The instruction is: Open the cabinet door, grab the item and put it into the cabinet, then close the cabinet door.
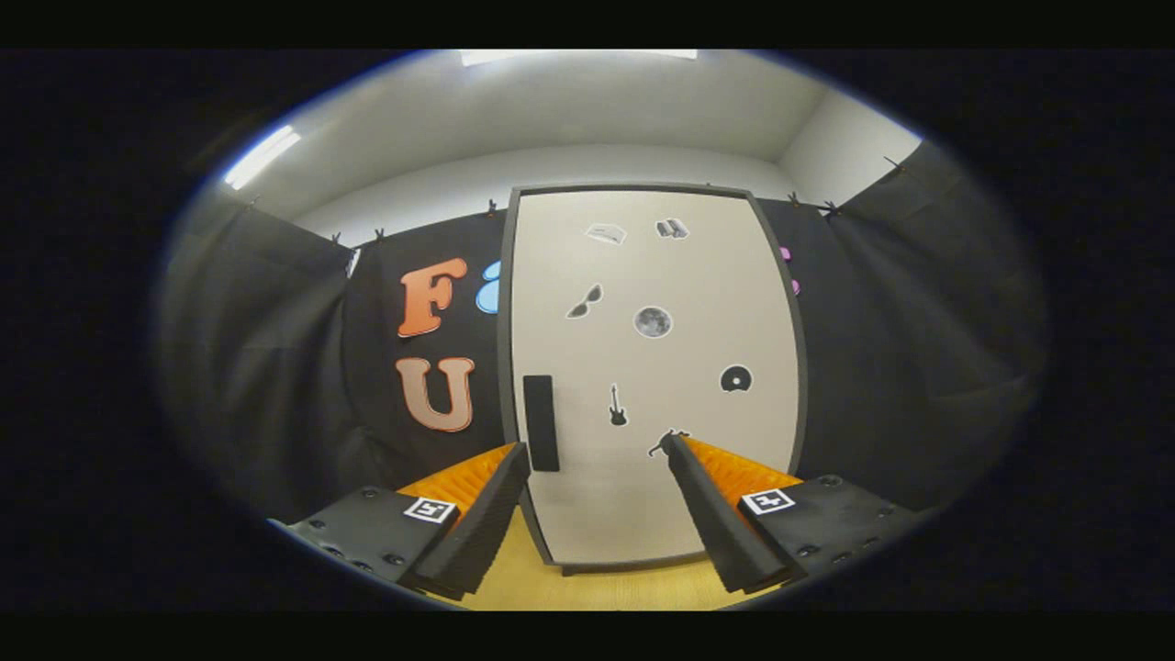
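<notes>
A tall white cabinet (pixel 652 367) with a dark frame stands straight ahead, and its door (pixel 698 303) is shut. Small stickers dot the door. A black upright handle (pixel 541 422) sits low on the door's left edge. My gripper (pixel 597 448) is open, its two black-and-orange fingers spread wide with nothing between them. The left fingertip (pixel 514 459) is just left of the handle and close to it; the right fingertip (pixel 679 450) lies over the door's lower middle. Whether either tip touches the door I cannot tell.
A light wooden table top (pixel 606 588) runs under the fingers up to the cabinet's base. Black cloth walls (pixel 275 367) close in on both sides and behind the cabinet.
</notes>
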